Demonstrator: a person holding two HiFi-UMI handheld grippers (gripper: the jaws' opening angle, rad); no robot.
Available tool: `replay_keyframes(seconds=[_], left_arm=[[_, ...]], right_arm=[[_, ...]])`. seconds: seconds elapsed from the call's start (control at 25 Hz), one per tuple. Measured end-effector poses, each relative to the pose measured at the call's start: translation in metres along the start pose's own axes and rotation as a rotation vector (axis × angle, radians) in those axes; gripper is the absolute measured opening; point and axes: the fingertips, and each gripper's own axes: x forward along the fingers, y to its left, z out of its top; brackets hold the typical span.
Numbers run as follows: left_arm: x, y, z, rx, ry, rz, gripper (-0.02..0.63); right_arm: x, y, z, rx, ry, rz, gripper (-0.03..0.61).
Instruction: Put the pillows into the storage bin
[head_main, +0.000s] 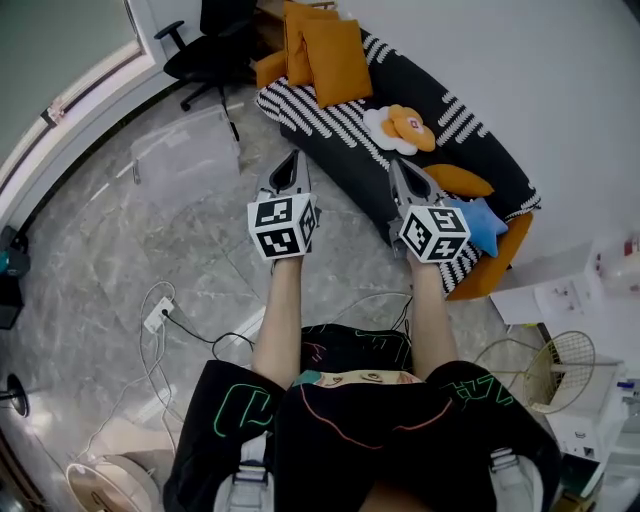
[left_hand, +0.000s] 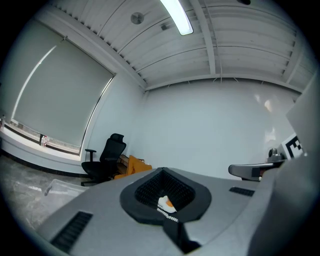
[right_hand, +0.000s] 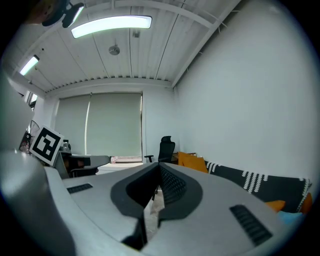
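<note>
Pillows chilling on the sofa (head_main: 340, 140)
Orange square pillows (head_main: 335, 60) are leaning at the far end, flower pillow (head_main: 400, 128) and blue star pillow (head_main: 482, 225) are lying on the seat, clear storage bin (head_main: 185, 155) is sitting just beside it.

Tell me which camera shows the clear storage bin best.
The head view: the whole storage bin sits on the floor left of the sofa. The left gripper view catches only part of it at its lower left; the right gripper view shows none.

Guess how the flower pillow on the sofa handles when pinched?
The flower pillow looks plush, so probably light and squashy. Its flat petals would likely flop if pinched at an edge. Lying flat on the sofa, it shouldn't roll.
</note>
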Motion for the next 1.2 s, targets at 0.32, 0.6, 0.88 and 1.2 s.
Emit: replay_keyframes(seconds=[0.32, 0.6, 0.88, 1.2], left_arm=[[0.006, 0.025, -0.012, -0.042, 0.03, 0.002, -0.005], [0.007, 0.051, -0.023, -0.086, 0.04, 0.054, -0.005], [0.034, 0.091, -0.017, -0.086, 0.024, 0.152, -0.005], [0.104, 0.095, -0.035, -0.103, 0.068, 0.175, -0.005]], right_arm=[[0.021, 0.011, -0.017, -0.012, 0.053, 0.012, 0.003], [0.044, 0.017, -0.028, -0.011, 0.084, 0.062, 0.003], [0.102, 0.016, -0.036, 0.007, 0.089, 0.147, 0.003], [0.162, -0.033, -0.05, 0.047, 0.132, 0.165, 0.003]])
